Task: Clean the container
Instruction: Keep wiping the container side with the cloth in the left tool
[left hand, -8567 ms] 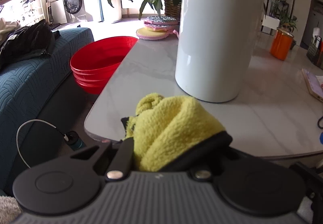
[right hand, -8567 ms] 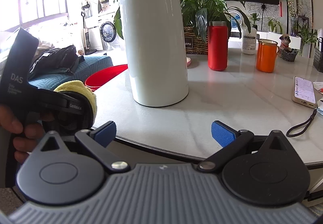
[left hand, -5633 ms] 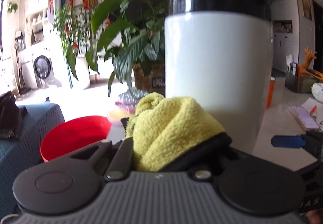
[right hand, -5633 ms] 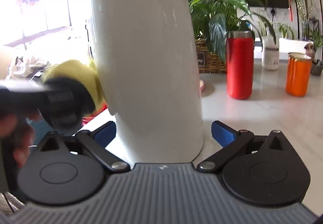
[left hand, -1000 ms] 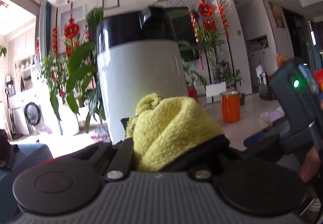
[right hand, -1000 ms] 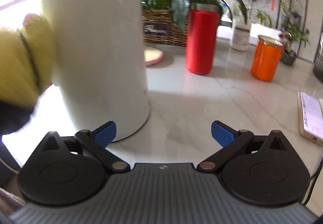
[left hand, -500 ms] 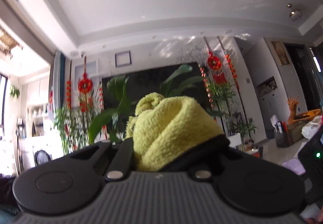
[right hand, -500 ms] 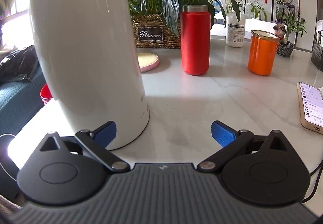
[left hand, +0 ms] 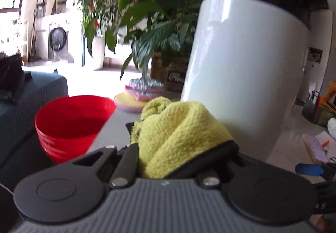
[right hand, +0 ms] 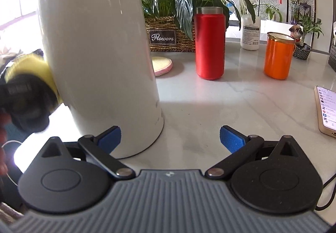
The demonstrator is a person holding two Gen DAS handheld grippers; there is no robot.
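Observation:
A tall white container with a black lid stands upright on the marble table. My left gripper is shut on a bunched yellow cloth, held low against the container's left side. In the right wrist view the container fills the left half, and the yellow cloth presses on its left wall, blurred. My right gripper is open just in front of the container's base, its left blue pad close to the wall; I cannot tell whether they touch.
A stack of red basins sits left of the table beside a teal sofa. Behind the container are round pads, a plant basket, a red flask, an orange cup and a white bottle. A phone lies right.
My left gripper with the cloth has come down from above the container to its lower left side. The right gripper has stayed open near the base.

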